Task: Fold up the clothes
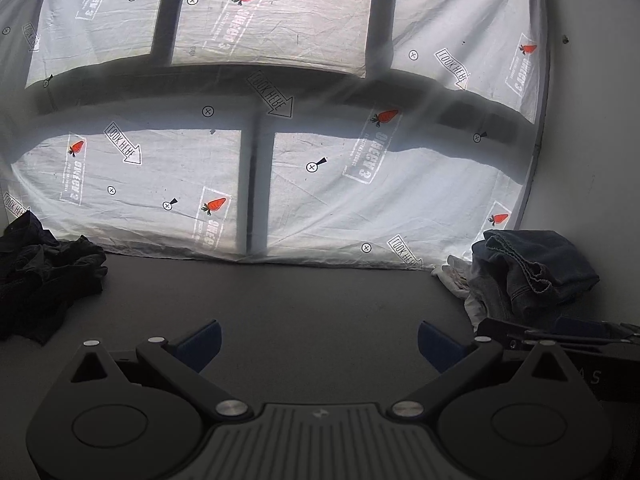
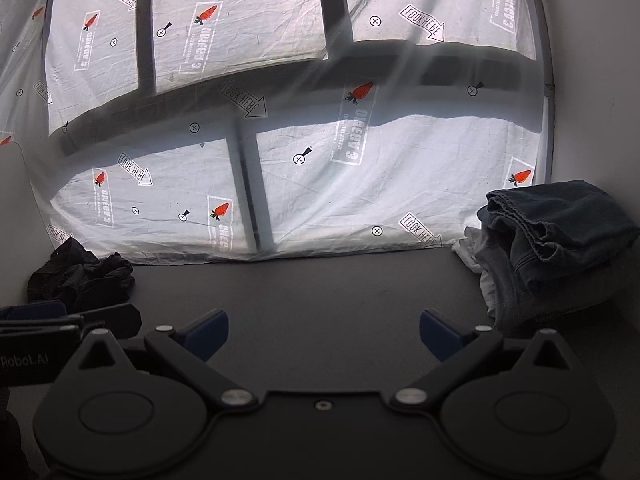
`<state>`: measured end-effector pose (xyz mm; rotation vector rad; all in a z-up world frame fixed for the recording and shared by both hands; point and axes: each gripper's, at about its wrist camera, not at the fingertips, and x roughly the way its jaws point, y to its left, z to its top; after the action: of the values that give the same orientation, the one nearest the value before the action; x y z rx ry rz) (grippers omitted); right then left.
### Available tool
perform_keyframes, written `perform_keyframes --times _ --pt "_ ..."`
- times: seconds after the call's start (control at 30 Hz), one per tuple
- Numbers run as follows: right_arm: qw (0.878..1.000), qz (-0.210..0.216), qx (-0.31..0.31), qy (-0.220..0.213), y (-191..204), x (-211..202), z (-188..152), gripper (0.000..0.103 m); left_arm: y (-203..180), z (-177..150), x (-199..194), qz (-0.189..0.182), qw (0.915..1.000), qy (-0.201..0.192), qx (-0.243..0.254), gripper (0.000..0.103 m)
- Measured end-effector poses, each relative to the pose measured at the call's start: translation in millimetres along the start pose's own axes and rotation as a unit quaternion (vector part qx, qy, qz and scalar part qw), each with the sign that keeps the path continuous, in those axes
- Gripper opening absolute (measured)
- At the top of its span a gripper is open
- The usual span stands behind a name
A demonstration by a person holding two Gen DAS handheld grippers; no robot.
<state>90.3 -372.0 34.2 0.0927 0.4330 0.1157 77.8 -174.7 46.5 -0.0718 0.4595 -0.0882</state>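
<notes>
L gripper [image 1: 318, 342] and R gripper [image 2: 324, 332]: fingers spread wide, nothing held, low over bare dark bench [image 2: 320, 288]. Crumpled black clothes [image 1: 44, 276] far left, folded denim stack [image 2: 560, 248] over white garment [image 2: 470, 250] far right. Printed sheet [image 1: 320, 160] hangs behind, backlit.

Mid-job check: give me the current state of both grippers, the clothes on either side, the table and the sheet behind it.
Left gripper: open, empty, above the table.
Right gripper: open, empty, above the table.
Black clothes: crumpled heap, far left, unfolded.
Denim garment: loosely folded atop the right pile.
White garment: partly hidden under that pile.
Table: bare in the middle.
Printed sheet: hanging, wrinkled, backlit.
</notes>
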Motion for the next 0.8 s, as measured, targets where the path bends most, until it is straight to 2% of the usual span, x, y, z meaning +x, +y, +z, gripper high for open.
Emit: perform_keyframes --times 0.37,0.53,0.8 --pt "0.998 -0.037 0.006 0.05 102.4 -36.6 -47.5 0.103 92.9 -24.1 -49.6 -0.012 0.9987 0.045 0.02 0.103" --pt "0.996 -0.047 -0.025 0.066 130.4 -51.9 -60.8 0.103 112.7 -31.9 -60.1 -0.012 0.9983 0.057 0.012 0.103" --pt "0.996 -0.051 -0.025 0.069 151.0 -64.3 -70.4 0.103 127.9 -41.5 -70.6 -0.021 0.9979 0.06 0.009 0.103"
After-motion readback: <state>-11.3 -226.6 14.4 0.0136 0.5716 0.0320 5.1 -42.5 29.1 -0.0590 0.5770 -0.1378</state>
